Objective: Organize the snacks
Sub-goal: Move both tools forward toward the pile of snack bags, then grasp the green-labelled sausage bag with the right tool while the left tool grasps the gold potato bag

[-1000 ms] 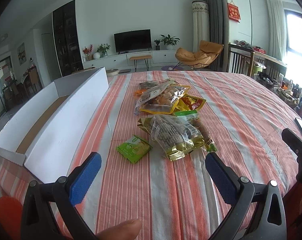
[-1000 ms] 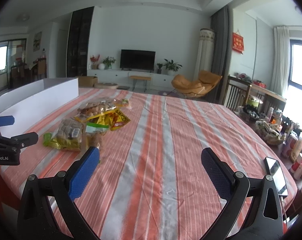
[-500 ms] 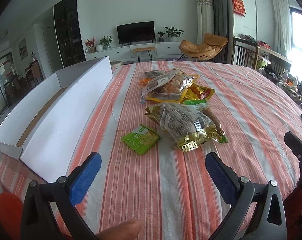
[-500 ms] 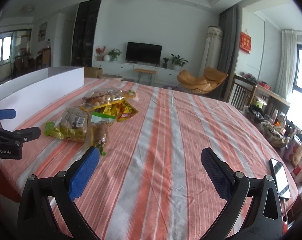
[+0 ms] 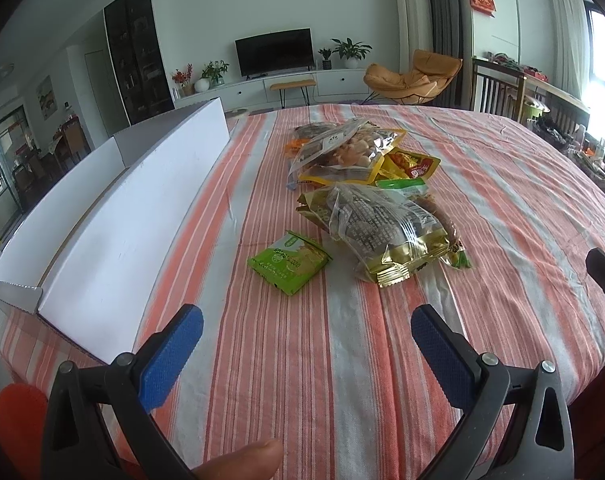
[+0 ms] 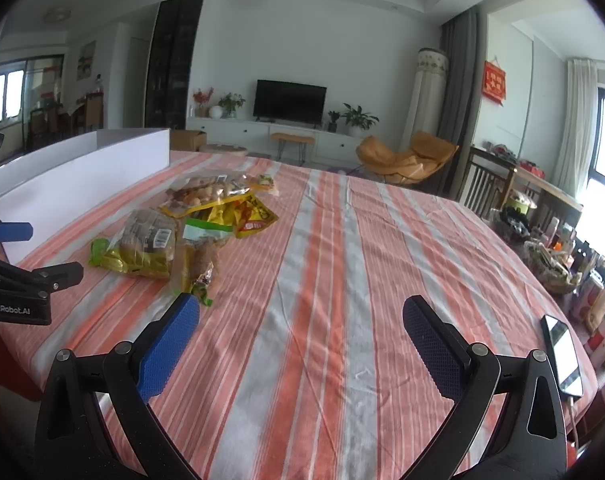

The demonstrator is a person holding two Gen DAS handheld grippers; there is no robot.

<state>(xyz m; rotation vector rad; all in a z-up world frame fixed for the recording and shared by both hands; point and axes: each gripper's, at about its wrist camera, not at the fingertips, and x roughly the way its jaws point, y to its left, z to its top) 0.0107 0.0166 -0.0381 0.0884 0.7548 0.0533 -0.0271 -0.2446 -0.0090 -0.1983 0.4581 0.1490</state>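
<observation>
A pile of snack bags lies on the striped tablecloth (image 5: 302,360). Nearest my left gripper (image 5: 306,332) is a small green packet (image 5: 288,262). Behind it are a gold-edged clear bag of dark snacks (image 5: 386,232), a clear bag with yellow trim (image 5: 346,152) and a yellow-red packet (image 5: 412,162). The left gripper is open and empty, just short of the green packet. My right gripper (image 6: 300,322) is open and empty, to the right of the pile (image 6: 170,236). An open white cardboard box (image 5: 102,216) stands along the left side.
A phone (image 6: 562,354) lies at the table's right edge. Baskets and bottles (image 6: 554,256) crowd a side table to the right. The left gripper's body (image 6: 18,284) shows at the left of the right wrist view. The room's TV and chair are far behind.
Both grippers have moved forward and down toward the table; the snack pile looks larger and nearer. Both stay open. No snack has moved.
</observation>
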